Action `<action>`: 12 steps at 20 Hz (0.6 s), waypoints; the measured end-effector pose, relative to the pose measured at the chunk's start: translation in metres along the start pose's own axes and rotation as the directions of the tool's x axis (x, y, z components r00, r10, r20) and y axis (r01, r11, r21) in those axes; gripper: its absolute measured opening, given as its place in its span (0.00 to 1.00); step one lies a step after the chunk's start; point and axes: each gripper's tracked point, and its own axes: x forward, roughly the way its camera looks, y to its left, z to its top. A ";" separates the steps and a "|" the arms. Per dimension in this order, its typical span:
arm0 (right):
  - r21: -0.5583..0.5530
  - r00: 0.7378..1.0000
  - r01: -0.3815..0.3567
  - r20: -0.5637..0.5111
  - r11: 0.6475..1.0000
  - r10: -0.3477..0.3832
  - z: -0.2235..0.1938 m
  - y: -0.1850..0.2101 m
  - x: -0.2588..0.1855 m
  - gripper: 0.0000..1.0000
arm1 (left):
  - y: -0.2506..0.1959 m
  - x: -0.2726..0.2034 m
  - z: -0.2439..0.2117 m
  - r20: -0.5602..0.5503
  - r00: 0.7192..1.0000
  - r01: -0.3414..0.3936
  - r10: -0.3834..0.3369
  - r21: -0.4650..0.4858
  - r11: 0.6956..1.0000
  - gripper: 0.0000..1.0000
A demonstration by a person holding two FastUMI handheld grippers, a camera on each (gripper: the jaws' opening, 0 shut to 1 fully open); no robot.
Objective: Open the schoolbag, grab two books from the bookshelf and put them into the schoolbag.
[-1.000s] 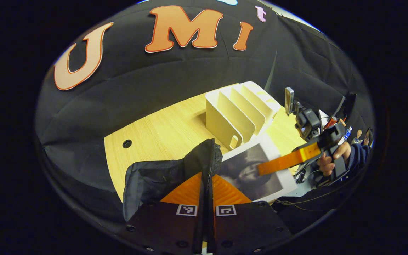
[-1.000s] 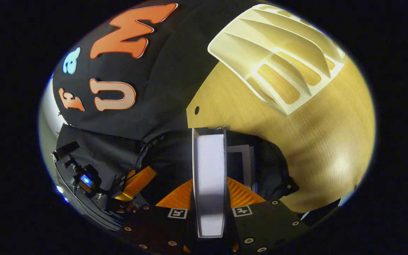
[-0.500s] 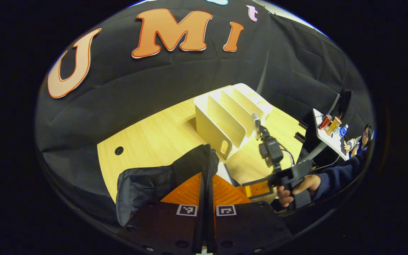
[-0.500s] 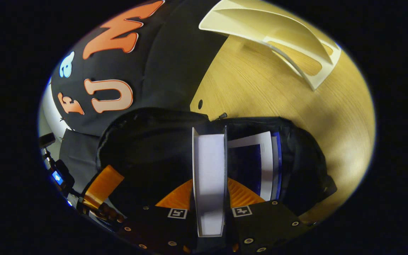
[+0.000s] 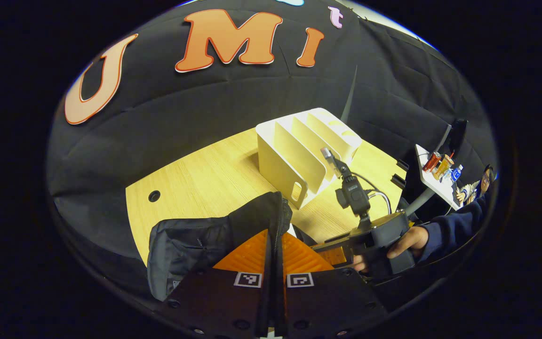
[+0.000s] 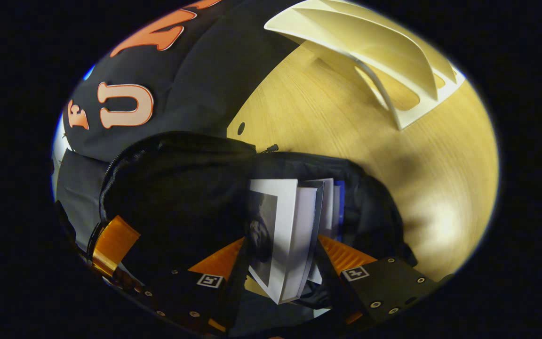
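So the right gripper [image 6: 278, 263] has its fingers spread wide, and a white-covered book [image 6: 280, 235] sits loose in the gap between them, tilted over, with its lower end down inside the open mouth of the black schoolbag [image 6: 181, 188]. I can't really tell if either finger is touching the book, but they're definitely not squeezing it. Right behind that book there's a second book [image 6: 334, 202] with a blue edge, already tucked into the bag against the far side of the opening.

Over on the left gripper [image 5: 274, 263], the fingers are pressed together on the zippered rim of the schoolbag [image 5: 195, 245], pinching the fabric and holding that edge up. In the left gripper view you can see the right gripper [image 5: 341, 245] just beside the bag's opening, with a hand [image 5: 400, 245] in a dark sleeve wrapped around its handle and a small camera sticking up off the top of it. The right gripper view picks up one left gripper finger [image 6: 113, 242] at the near rim of the bag.

The bag sits on a light wooden table [image 5: 205, 174]. Further back on the table, apart from the bag, is the cream bookshelf [image 5: 306, 150] with upright dividers, slots showing bare. In the right gripper view the bookshelf [image 6: 384, 56] is past the bag.
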 end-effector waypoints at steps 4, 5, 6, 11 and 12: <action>-0.048 0.999 0.018 0.047 0.999 -0.016 0.022 -0.009 -0.035 0.94 | -0.008 0.012 -0.010 -0.012 0.999 -0.039 0.039 0.005 0.999 0.05; -0.064 0.998 0.032 0.063 0.997 -0.028 0.029 -0.015 -0.047 0.94 | -0.012 0.015 -0.013 -0.013 0.999 -0.050 0.050 0.005 0.999 0.05; -0.086 0.995 0.048 0.088 0.995 -0.040 0.038 -0.022 -0.060 0.95 | -0.015 0.017 -0.012 -0.011 0.998 -0.068 0.068 0.003 0.998 0.05; -0.151 0.968 0.132 0.235 0.980 -0.094 0.093 -0.055 -0.136 0.96 | -0.043 0.035 -0.022 -0.035 0.989 -0.145 0.144 -0.041 0.989 0.17; -0.157 0.960 0.150 0.259 0.976 -0.105 0.105 -0.062 -0.151 0.96 | -0.049 0.038 -0.023 -0.039 0.986 -0.162 0.160 -0.045 0.986 0.19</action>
